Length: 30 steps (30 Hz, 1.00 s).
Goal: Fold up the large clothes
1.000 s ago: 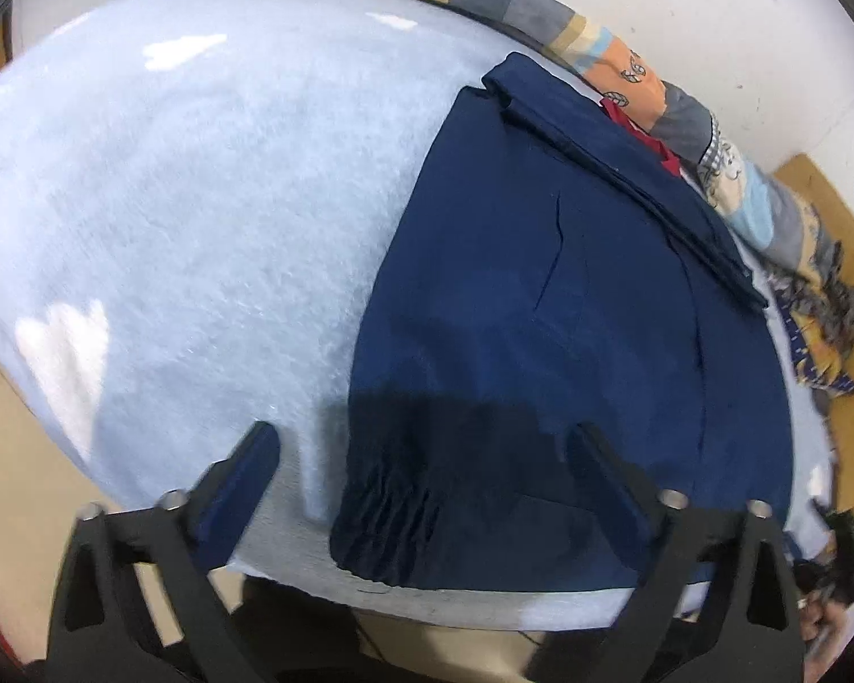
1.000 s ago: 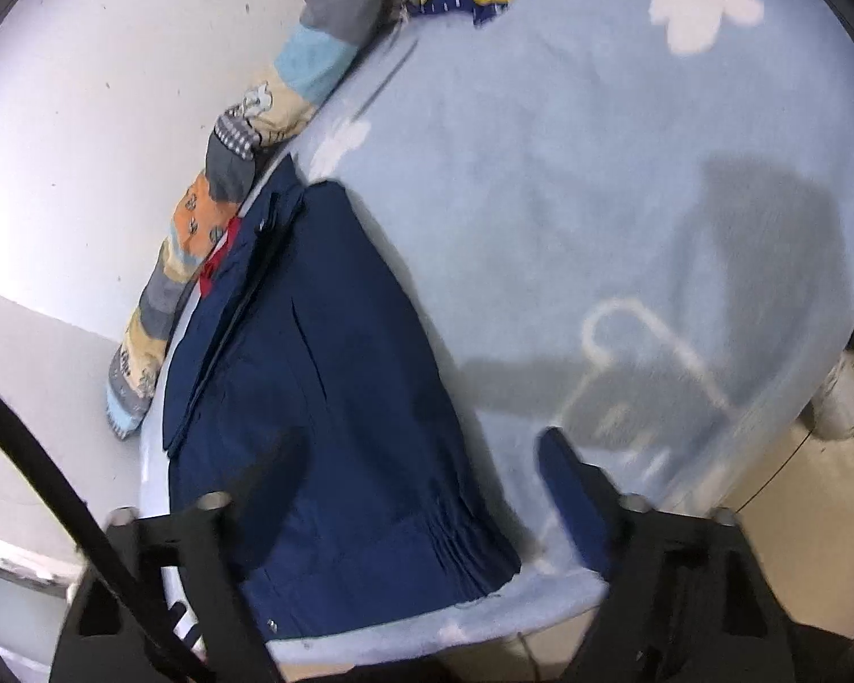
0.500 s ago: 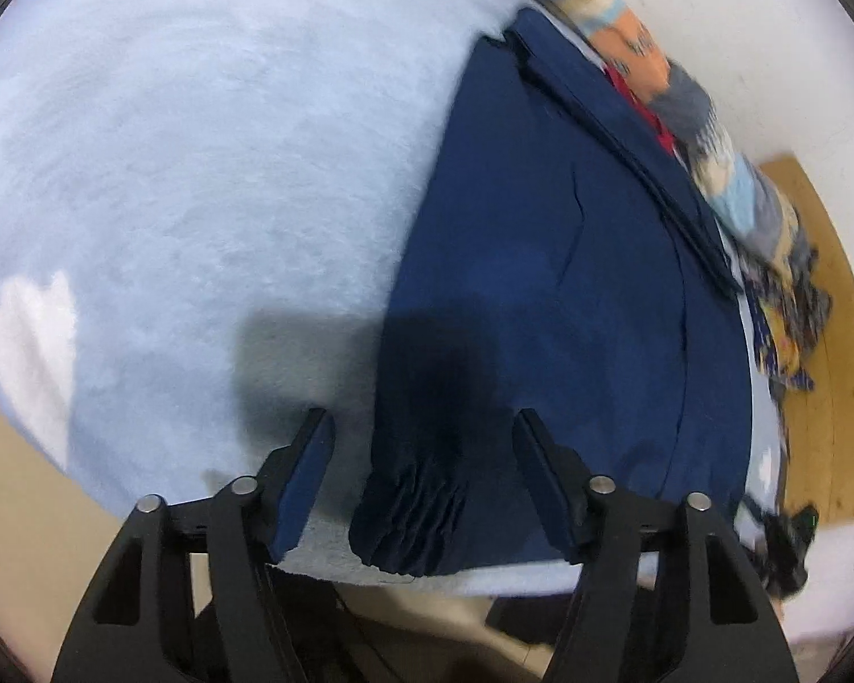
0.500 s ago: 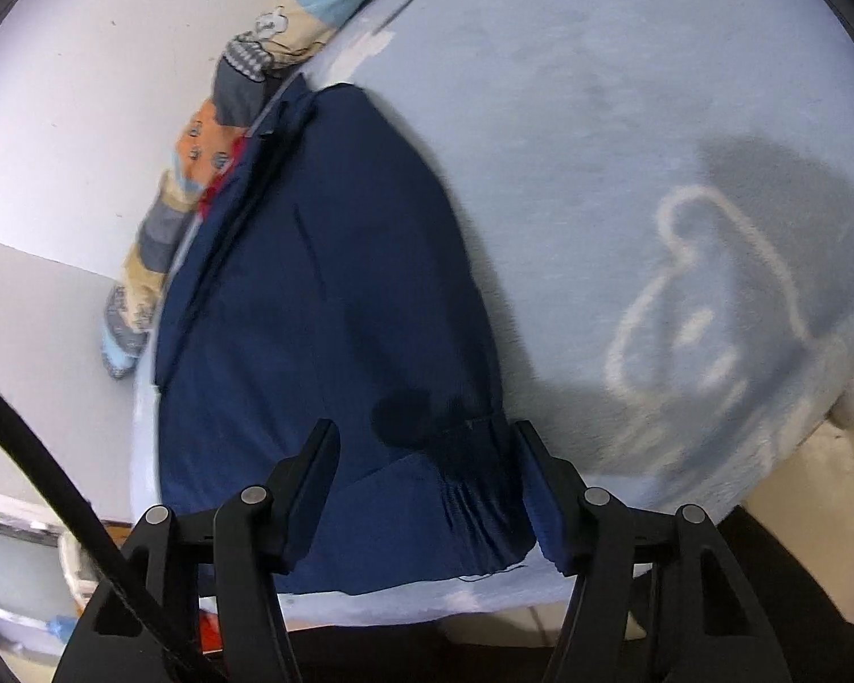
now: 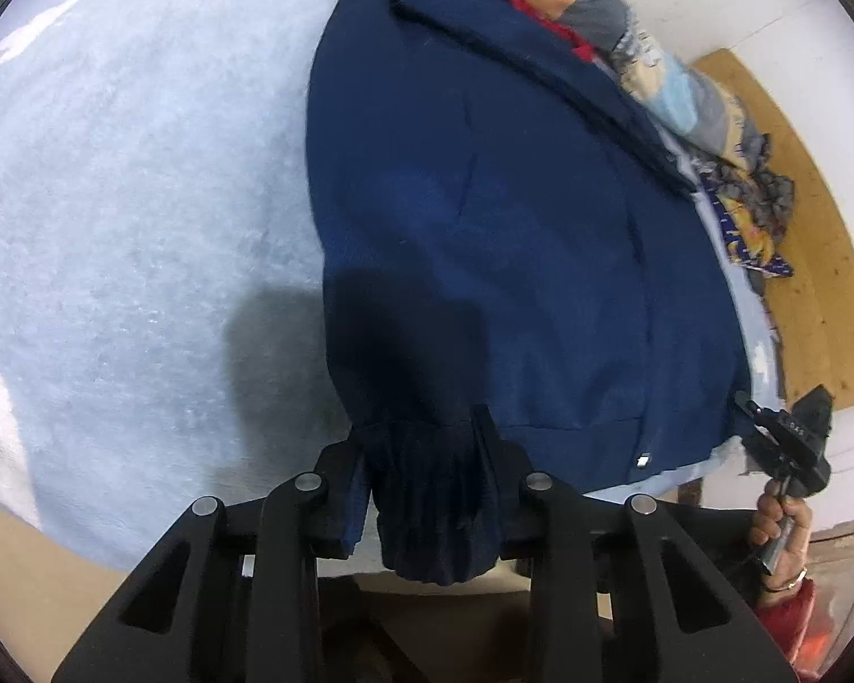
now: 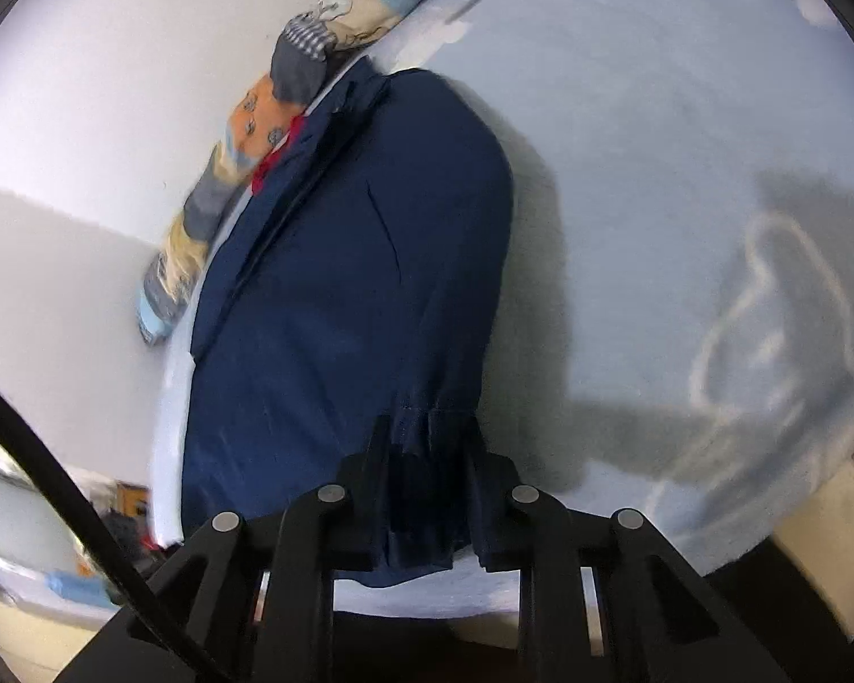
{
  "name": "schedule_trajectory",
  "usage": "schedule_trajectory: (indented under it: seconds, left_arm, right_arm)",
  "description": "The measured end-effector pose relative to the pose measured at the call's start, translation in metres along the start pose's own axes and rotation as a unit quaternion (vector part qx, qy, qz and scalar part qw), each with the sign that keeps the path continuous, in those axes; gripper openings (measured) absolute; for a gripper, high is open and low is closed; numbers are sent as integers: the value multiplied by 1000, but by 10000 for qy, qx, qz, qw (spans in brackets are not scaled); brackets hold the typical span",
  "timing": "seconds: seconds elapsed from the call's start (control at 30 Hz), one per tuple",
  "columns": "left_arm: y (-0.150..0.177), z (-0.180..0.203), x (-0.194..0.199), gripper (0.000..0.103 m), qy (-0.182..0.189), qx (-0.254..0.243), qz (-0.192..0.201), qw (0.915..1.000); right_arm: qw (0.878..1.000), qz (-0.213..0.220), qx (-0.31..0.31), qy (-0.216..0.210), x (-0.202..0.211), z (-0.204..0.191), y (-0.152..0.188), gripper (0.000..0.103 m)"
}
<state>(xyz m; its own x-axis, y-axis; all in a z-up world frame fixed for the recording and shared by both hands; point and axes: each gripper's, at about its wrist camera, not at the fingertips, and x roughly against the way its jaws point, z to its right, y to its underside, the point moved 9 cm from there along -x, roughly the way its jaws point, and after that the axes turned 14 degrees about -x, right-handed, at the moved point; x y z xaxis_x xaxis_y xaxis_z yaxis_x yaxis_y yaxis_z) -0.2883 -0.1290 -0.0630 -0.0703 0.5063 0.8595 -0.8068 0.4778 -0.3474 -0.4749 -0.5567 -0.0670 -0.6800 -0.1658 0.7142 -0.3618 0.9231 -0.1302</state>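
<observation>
Light blue blanket [image 5: 114, 199] covers the bed: wide bare room to the outer side of each tool. Navy jacket [image 5: 512, 199] lies flat ahead of both tools, collar at the far edge against a patterned quilt [image 5: 643, 57]. Left tool [image 5: 427, 489] and right tool [image 6: 427, 489] each closing on a gathered hem corner, fabric bunched between the jaws — likely to lift the near edge together for a fold.

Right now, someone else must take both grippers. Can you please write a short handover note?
Left gripper: jaws closing on one gathered elastic corner of the navy jacket, fabric between them.
Right gripper: jaws closing on the other gathered hem corner, fabric between them.
The jacket lies flat on the light blue blanket, collar at the far end near the patterned fabric.
Done: both hem corners taken.
Left: probably lift the hem and fold it toward the collar.
</observation>
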Motion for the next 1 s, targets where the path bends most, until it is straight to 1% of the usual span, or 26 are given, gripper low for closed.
schedule_trajectory:
  seconds: [0.03,0.07,0.1,0.13,0.17,0.2,0.23,0.27,0.3,0.33,0.37,0.43,0.47,0.5,0.57,0.63,0.73,0.8,0.9,0.93,1.0]
  left_arm:
    - [1,-3,-2,34,-51,9,-50,10000]
    - [1,-5,-2,34,-70,27,-70,9999]
    - [1,-4,-4,39,-64,14,-68,10000]
    - [0,-1,-4,52,14,-23,-71,10000]
    - [0,1,-7,60,91,-34,-69,9999]
    - [-1,6,-8,71,190,-66,-36,9998]
    - [-3,12,-8,72,157,-161,-4,9997]
    - [-4,17,-8,70,17,-400,-11,9992]
    - [-3,17,-10,58,-113,-542,-41,9985]
    - [-2,13,-11,42,-399,-645,-55,9971]
    - [-3,12,-12,38,-489,-620,-56,9969]
    - [-2,4,-10,37,-378,-408,-2,9985]
    - [-2,2,-11,37,-368,-385,4,9986]
    - [0,1,-10,37,-397,-398,11,9984]
    - [1,3,-10,46,-421,-439,40,9981]
    - [3,8,-12,57,-485,-547,70,9973]
    - [3,18,-16,67,-655,-645,153,9956]
    - [4,21,-18,69,-802,-678,193,9943]
    - [7,23,-20,75,-1040,-760,238,9914]
    - [8,23,-22,76,-1133,-816,214,9900]
    - [9,26,-24,81,-1172,-880,173,9891]
  right_arm:
    - [9997,59,35,238,-2,7,-1,25]
    - [9990,35,-53,432,-7,16,-2,25]
    - [9989,-14,-138,443,-10,20,-1,25]
    - [9990,-59,-214,395,-12,22,-1,26]
    - [9991,-63,-233,356,-12,22,-2,26]
    - [9992,-80,-245,317,-11,23,-2,26]
    - [9993,-152,-305,157,-12,22,0,26]
    - [9993,-206,-322,-47,-9,20,1,23]
    - [9997,-184,-145,-117,-7,12,2,21]
    - [9999,-116,42,10,-6,8,3,20]
    - [9998,-90,118,156,-7,9,1,20]
    - [9993,-118,21,355,-14,19,-1,20]
    - [9992,-132,-67,363,-18,24,-2,20]
    - [9992,-125,-65,362,-19,24,-3,20]
    - [9991,-67,-24,408,-18,24,-3,20]
    - [9994,25,-127,329,-20,26,-3,20]
    - [9994,114,-93,309,-20,25,-2,21]
    - [9992,203,-25,348,-20,23,-2,21]
    - [9989,276,-136,356,-21,22,-2,22]
    - [9989,258,-245,312,-20,24,-3,22]
    - [9979,147,-614,106,-21,26,-6,23]
